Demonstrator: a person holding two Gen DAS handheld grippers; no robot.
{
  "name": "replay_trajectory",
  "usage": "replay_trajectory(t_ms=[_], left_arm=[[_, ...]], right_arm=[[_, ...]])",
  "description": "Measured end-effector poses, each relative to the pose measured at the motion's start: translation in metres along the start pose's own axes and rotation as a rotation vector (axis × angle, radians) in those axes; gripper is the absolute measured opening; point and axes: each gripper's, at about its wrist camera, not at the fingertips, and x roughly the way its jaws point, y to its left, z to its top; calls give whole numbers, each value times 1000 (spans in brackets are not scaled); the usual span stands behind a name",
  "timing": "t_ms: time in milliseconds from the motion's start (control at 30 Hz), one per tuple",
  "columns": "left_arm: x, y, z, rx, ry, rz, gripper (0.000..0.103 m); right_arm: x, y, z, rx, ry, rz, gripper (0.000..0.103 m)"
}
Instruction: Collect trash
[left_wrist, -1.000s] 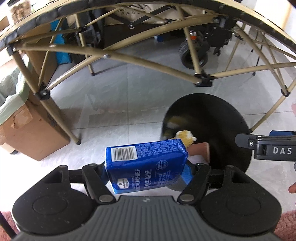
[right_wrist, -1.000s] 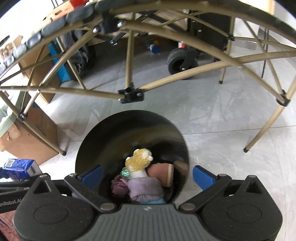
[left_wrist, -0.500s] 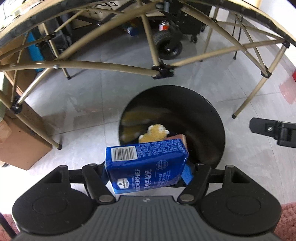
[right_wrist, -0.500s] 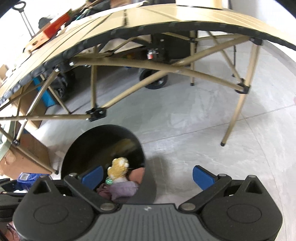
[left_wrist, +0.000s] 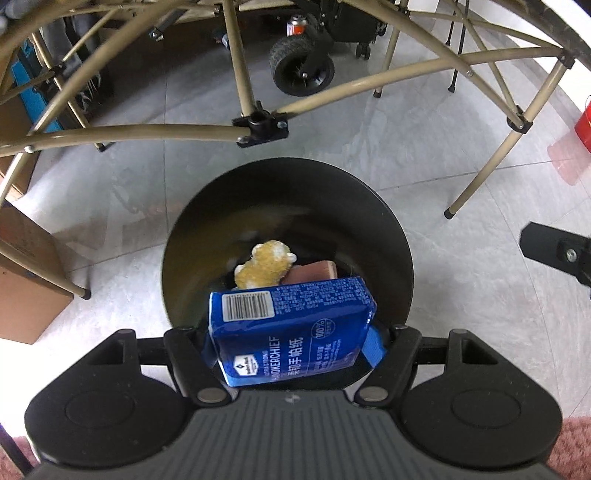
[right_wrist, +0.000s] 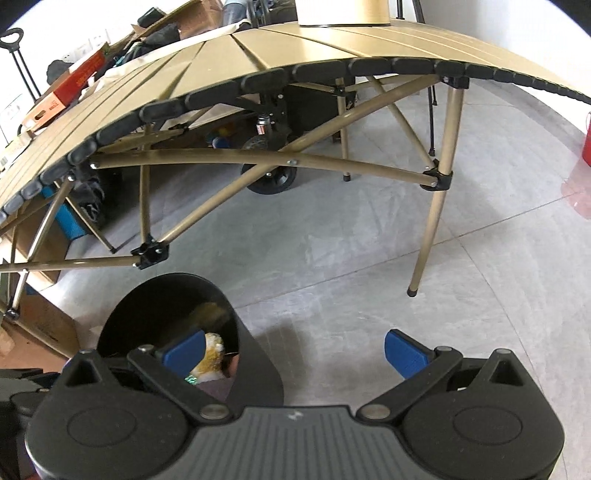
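left wrist view: left gripper (left_wrist: 291, 343) clamped on blue tissue pack (left_wrist: 291, 328), poised over black bin (left_wrist: 391, 221). bin already holds yellow plush (left_wrist: 264, 264) and brown item (left_wrist: 314, 271). right gripper (right_wrist: 293, 350) spread wide, empty. outstanding: drop the pack; further trash not visible.

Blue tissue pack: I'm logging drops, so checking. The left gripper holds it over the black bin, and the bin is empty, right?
Not quite. The left gripper does hold the blue tissue pack over the black bin, but the bin is not empty: the left wrist view shows a yellow plush toy and other items inside.
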Motion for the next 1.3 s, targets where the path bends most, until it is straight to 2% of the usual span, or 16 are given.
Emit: replay_trajectory(t_ms=[200, 700, 733, 800, 833, 867, 1100, 1300], left_arm=[[16, -6, 9, -24, 31, -3, 72], [26, -5, 10, -32, 72, -16, 73], [25, -5, 9, -30, 73, -18, 75], [25, -5, 9, -34, 75, -25, 88], [25, -4, 9, -44, 77, -26, 98], [25, -2, 9, -54, 76, -25, 102], [32, 0, 7, -62, 114, 2, 103], [32, 1, 5, -58, 111, 2, 103]], right_arm=[[2, -3, 2, 6, -10, -24, 103], [12, 0, 3, 2, 8, -41, 103], [12, 0, 3, 2, 8, -40, 103], [12, -1, 3, 2, 8, -40, 103], [12, -1, 3, 3, 7, -40, 103], [11, -1, 3, 4, 5, -40, 103], [10, -2, 2, 5, 0, -40, 103], [10, -2, 2, 2, 0, -40, 103]])
